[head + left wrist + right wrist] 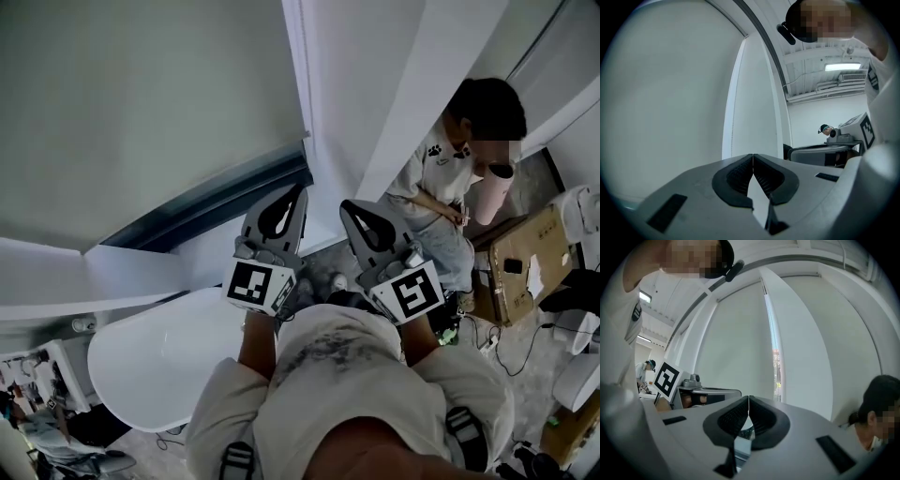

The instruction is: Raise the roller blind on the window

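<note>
Left gripper and right gripper are pointing side by side toward the lowered roller blind. Both jaw pairs are sitting fully closed, gripping nothing.

Grippers: two, the left gripper and the right gripper.
Marker cubes: two, a left cube and a right cube.
Roller blind: one for certain; whether the pale panel beside it is a second cannot be told.
People: three, the wearer, a seated person and a distant person.
Table: one, white and rounded.
Cardboard box: one.
Ceiling lamp: one lit strip in the left gripper view.
</note>
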Demonstrator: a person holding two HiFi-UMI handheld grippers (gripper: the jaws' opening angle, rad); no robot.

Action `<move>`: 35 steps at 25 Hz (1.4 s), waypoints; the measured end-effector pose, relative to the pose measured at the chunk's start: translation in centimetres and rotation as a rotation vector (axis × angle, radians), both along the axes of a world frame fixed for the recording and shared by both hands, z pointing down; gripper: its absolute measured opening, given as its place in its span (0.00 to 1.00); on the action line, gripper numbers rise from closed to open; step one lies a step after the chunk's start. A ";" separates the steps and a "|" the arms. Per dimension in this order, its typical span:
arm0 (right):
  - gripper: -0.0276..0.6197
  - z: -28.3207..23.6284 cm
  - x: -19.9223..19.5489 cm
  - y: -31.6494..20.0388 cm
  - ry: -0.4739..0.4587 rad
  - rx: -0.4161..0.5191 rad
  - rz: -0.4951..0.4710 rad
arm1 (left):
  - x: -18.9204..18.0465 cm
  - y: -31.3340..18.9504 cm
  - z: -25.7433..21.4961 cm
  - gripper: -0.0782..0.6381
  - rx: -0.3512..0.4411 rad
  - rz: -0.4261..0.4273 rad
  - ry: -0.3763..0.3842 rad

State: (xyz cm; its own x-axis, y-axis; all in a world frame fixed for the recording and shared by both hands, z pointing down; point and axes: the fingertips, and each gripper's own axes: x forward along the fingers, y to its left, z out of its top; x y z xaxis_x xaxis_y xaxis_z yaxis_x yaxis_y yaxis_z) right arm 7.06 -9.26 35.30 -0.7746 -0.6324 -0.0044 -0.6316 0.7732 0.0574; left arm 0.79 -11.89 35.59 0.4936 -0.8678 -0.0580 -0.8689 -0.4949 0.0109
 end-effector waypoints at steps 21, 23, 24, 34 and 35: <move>0.14 0.4 -1.3 -4.0 0.034 -0.001 0.195 | -0.1 -9.2 1.7 0.12 -0.023 0.177 -0.022; 0.14 0.7 -1.2 -3.9 0.052 -0.013 0.207 | -0.1 -9.7 1.4 0.12 -0.018 0.190 -0.018; 0.14 0.8 -1.1 -3.9 0.056 -0.015 0.214 | 0.0 -10.0 1.4 0.14 -0.018 0.197 -0.018; 0.14 -0.1 -0.6 -4.0 0.044 0.016 0.264 | 1.8 -12.5 1.1 0.25 -0.016 0.272 -0.017; 0.14 -0.2 -0.5 -4.1 0.045 0.017 0.269 | 1.9 -12.6 1.0 0.25 -0.013 0.284 -0.013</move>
State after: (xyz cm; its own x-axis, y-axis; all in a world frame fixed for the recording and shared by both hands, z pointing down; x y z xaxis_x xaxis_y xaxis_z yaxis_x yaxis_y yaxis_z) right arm 6.55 -13.32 35.13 -0.5787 -0.8154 0.0142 -0.8104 0.5769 0.1019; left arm 2.74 -24.53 36.55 0.7173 -0.6956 -0.0396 -0.6959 -0.7181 0.0091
